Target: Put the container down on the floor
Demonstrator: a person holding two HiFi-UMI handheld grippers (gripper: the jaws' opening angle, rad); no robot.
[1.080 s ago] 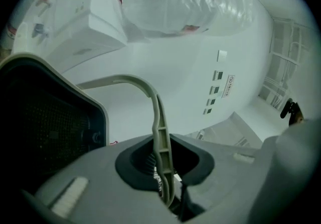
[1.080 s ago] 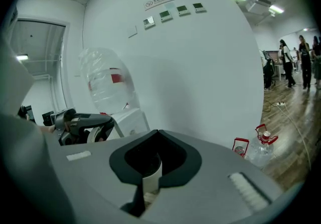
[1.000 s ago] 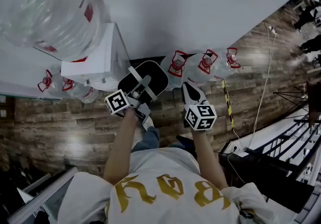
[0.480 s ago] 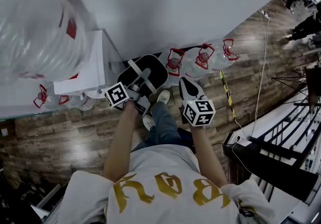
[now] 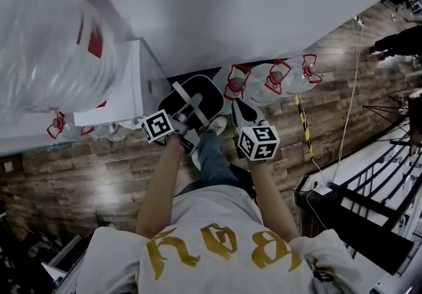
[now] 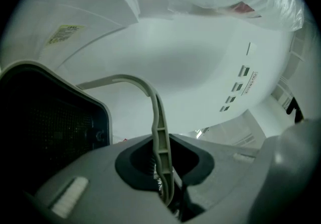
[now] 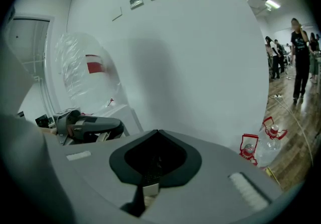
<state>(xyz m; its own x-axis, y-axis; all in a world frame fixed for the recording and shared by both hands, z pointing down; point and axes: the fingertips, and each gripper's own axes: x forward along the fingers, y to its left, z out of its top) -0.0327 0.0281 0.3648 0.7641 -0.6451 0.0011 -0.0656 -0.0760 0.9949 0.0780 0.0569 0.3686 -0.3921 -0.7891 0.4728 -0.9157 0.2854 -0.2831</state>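
Observation:
The container (image 5: 203, 90) is a black bin with a pale grey rim and a grey bail handle (image 5: 187, 104). It hangs above the wooden floor, near the white wall. My left gripper (image 5: 186, 118) is shut on that handle. In the left gripper view the handle (image 6: 159, 132) runs down between the jaws of my left gripper (image 6: 164, 170), and the container's dark mesh wall (image 6: 47, 127) fills the left. My right gripper (image 5: 239, 110) is held just right of the container, apart from it. In its own view my right gripper (image 7: 157, 136) is shut with nothing in it.
A white water dispenser (image 5: 128, 91) with a large clear bottle (image 5: 53, 49) stands at the left. Several water bottles with red handles (image 5: 273, 80) line the wall. A cable (image 5: 348, 98) and striped tape (image 5: 303, 121) lie on the floor. Black railings (image 5: 369, 200) stand right. People (image 7: 301, 54) stand far off.
The person has stepped toward the wall; a leg and shoe now show under the container. Both grippers shifted slightly, the right one closer to the left. The grip has not changed.

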